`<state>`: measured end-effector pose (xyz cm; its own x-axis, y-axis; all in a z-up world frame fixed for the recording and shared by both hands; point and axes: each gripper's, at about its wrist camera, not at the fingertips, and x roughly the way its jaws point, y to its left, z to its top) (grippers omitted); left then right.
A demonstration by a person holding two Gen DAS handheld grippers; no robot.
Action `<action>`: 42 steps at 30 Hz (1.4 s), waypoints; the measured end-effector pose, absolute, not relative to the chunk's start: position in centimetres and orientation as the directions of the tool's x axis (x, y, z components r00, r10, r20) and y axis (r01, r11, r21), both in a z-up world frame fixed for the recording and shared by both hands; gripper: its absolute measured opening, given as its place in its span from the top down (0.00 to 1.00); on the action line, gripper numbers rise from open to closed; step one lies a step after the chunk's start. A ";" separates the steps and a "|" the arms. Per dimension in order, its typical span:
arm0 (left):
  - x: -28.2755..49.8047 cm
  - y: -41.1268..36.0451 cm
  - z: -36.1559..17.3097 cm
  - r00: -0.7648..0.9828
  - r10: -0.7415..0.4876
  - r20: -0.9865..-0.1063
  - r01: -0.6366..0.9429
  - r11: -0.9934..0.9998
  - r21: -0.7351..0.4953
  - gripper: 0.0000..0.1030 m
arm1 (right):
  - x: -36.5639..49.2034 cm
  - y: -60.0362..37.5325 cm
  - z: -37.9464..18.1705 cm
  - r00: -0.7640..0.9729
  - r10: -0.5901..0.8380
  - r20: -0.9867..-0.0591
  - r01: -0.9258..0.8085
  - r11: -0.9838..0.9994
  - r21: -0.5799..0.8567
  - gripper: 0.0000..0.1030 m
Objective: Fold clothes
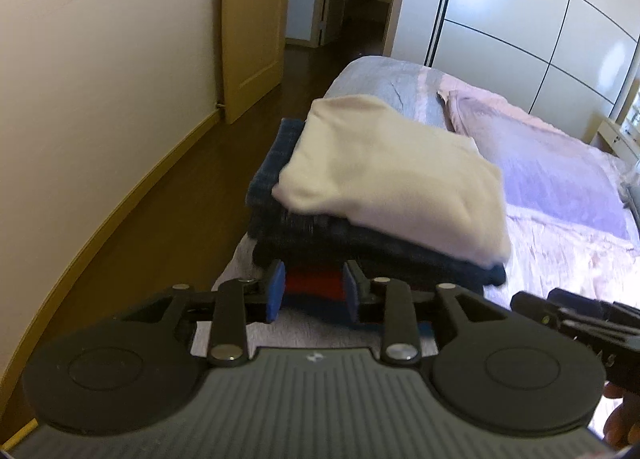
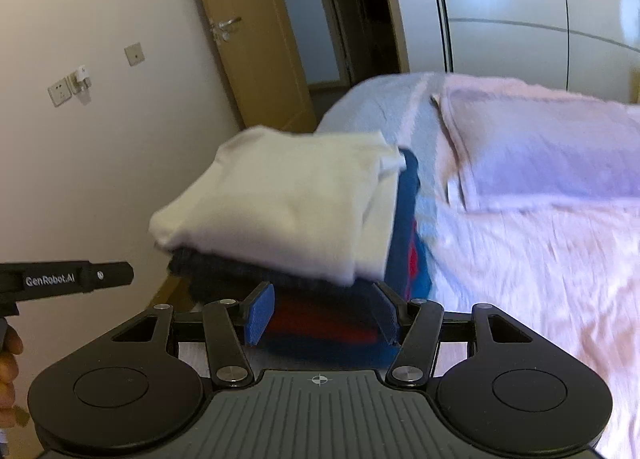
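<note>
1. Cream fabric tops your stack: the folded cream garment (image 1: pixel 384 183) lies on dark blue folded clothes (image 1: pixel 360 239), with a red-and-blue piece (image 2: pixel 320 323) at the bottom, at the edge of the bed (image 2: pixel 520 279).
2. The cream layer overhangs; I judge that a nudge could slide it floorward.
3. Your left gripper (image 1: pixel 314 293) is parted and holds nothing.
4. Your right gripper (image 2: pixel 324 313) stands wider apart, also empty, just before the stack.
</note>
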<state>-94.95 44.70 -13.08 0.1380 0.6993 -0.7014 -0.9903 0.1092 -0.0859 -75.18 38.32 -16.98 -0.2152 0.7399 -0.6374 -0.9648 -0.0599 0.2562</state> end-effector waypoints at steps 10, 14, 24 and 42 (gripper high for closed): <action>-93.1 32.8 -9.6 0.105 0.690 -0.716 -0.994 0.081 -0.068 0.62 | -74.8 27.7 -13.8 -0.182 0.733 -0.655 -0.979 -0.077 0.186 0.42; -92.6 28.9 -8.7 0.092 0.678 -0.730 -0.996 0.078 -0.053 0.62 | -74.8 24.0 -12.7 -0.165 0.732 -0.661 -0.983 -0.066 0.172 0.40; -92.6 23.9 -6.4 0.074 0.686 -0.724 -0.997 0.074 -0.032 0.51 | -76.0 19.0 -10.3 -0.153 0.748 -0.646 -0.985 -0.062 0.162 0.34; -95.3 26.1 -8.1 0.092 0.667 -0.740 -0.983 0.179 0.039 0.44 | -79.2 19.5 -11.2 -0.068 0.732 -0.678 -0.969 0.115 0.221 0.33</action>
<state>-95.30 26.11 -8.12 0.0921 0.6667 -0.7396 -0.9830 0.1794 0.0393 -79.21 19.51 -11.21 -0.0679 0.7319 -0.6780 -0.9685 0.1147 0.2208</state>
